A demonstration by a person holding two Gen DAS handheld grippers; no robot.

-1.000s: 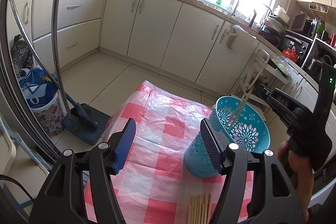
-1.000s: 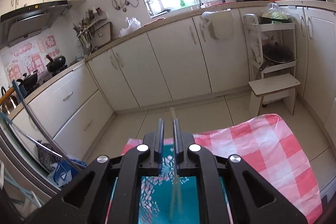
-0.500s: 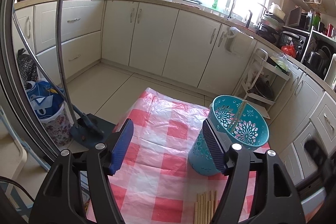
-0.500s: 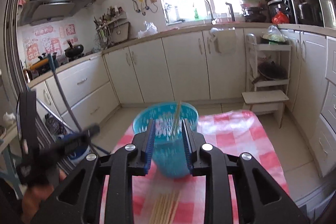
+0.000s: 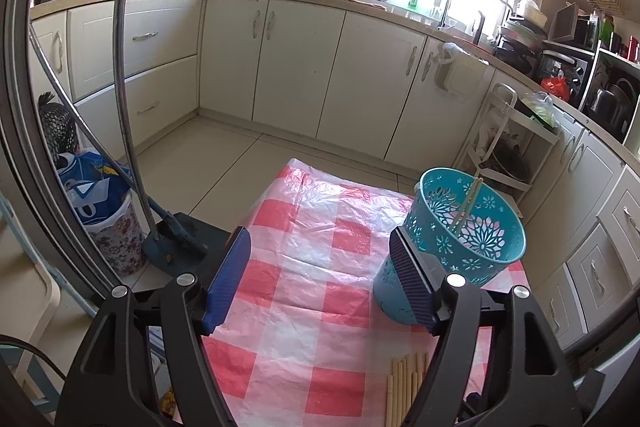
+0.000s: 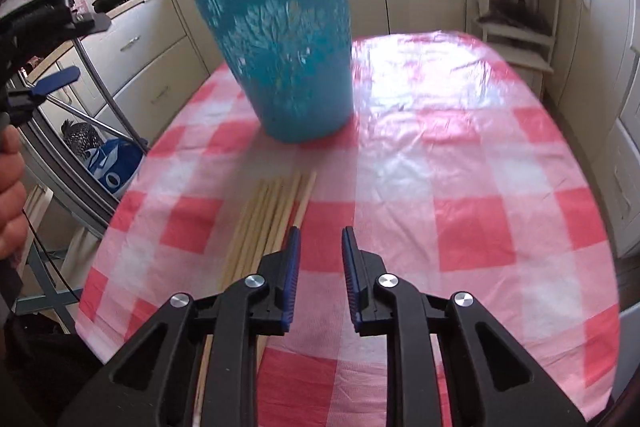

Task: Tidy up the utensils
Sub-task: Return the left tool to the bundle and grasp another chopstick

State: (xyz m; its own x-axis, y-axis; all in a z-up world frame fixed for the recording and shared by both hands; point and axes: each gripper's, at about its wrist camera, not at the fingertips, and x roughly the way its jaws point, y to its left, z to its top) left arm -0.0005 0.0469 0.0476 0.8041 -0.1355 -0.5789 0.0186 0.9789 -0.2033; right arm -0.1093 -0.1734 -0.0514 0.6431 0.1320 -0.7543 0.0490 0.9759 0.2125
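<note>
In the left wrist view, the left gripper point(image 5: 320, 279) hangs above a table covered with a red-and-white checked plastic cloth point(image 5: 320, 235). Its jaws stand wide apart and have just been opening further, with nothing between them but bare cloth. A teal perforated plastic holder with flower cut-outs point(image 5: 472, 227) stands upright on the cloth, partly behind the right-hand blue pad. One pale wooden chopstick point(image 5: 468, 201) leans inside it against the far rim. A bundle of pale wooden chopsticks point(image 5: 404, 383) lies flat on the cloth near the bottom edge, partly hidden by the gripper's black frame. On the floor to the left stand a dark dustpan with a long metal handle point(image 5: 176, 243) and a flowered bin point(image 5: 116, 243).

In the right wrist view, the right gripper point(image 6: 319, 259) points down at the cloth with a narrow gap between its blue pads; the jaws have just been closing a little, and nothing lies between them. The chopstick bundle rests just left of the left pad, its ends pointing toward the teal holder, which stands blurred farther back. At the left edge, a person's hand point(image 6: 10, 195) holds the left gripper, its blue pad visible.
</note>
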